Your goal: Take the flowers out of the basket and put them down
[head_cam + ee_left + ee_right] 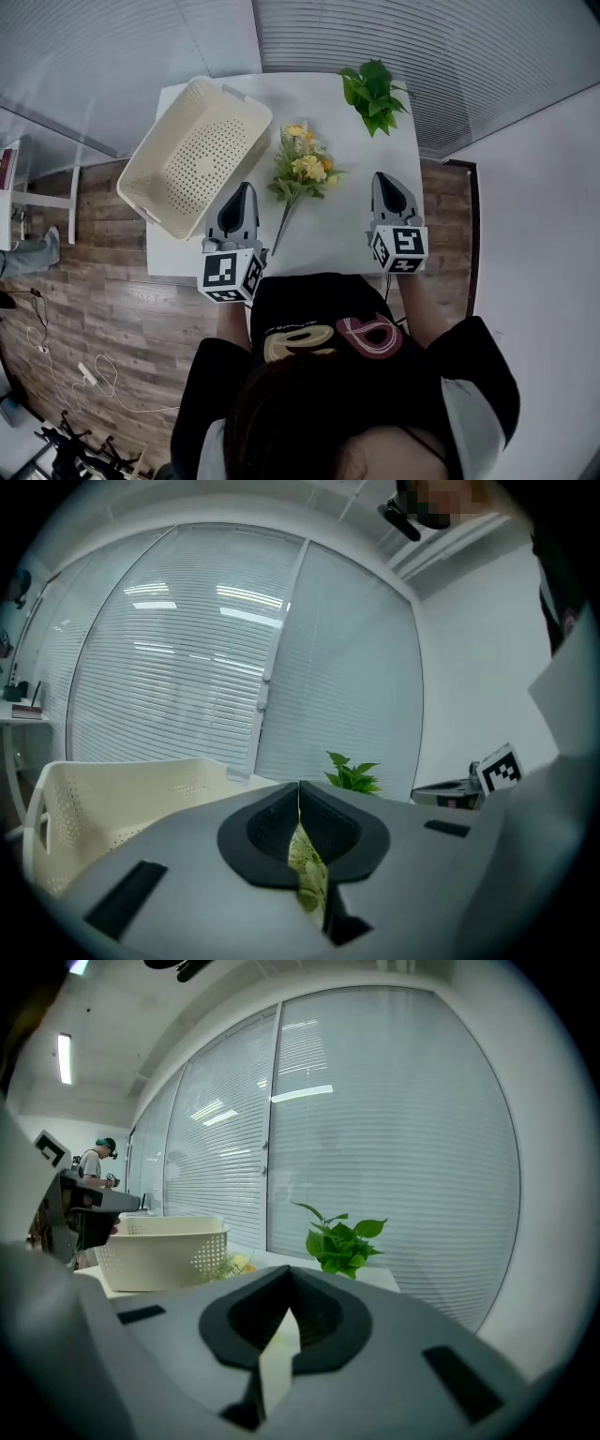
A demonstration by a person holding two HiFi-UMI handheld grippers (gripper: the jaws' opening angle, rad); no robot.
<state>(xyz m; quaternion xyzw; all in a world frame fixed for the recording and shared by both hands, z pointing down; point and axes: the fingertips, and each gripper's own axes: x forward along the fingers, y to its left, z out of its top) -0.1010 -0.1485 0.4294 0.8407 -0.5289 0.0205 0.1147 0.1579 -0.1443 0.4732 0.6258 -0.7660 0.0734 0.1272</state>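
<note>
Base is the white rectangular tabletop (347, 234). Free surface is mostly the near strip and the right half, and the left and near edges drop to wood floor. At the far-left corner sits the cream perforated plastic basket (197, 159), empty and skewed, with one corner overhanging the table's left edge. It reads as pushed aside to free the middle, and a knock from the right could probably send it off. Mid-table lies the bunch of yellow flowers with green stems (302, 167), out of the basket and just beside its right wall, flat, heads away and stems toward the person. That looks put down, so the task reads as essentially done. Well apart, near the far edge, is the green leafy sprig (373, 94), close to the drop. The left gripper (246, 190) hovers between basket and stems with its claw pressed together at the tips, not on the flowers. A yellow-green patch shows through the slit lower down, can't tell what it is. The right gripper (384, 180) hangs over bare table right of the bunch, claw likewise pressed together and holding nothing. Both have a clear lane straight back toward the person.
</note>
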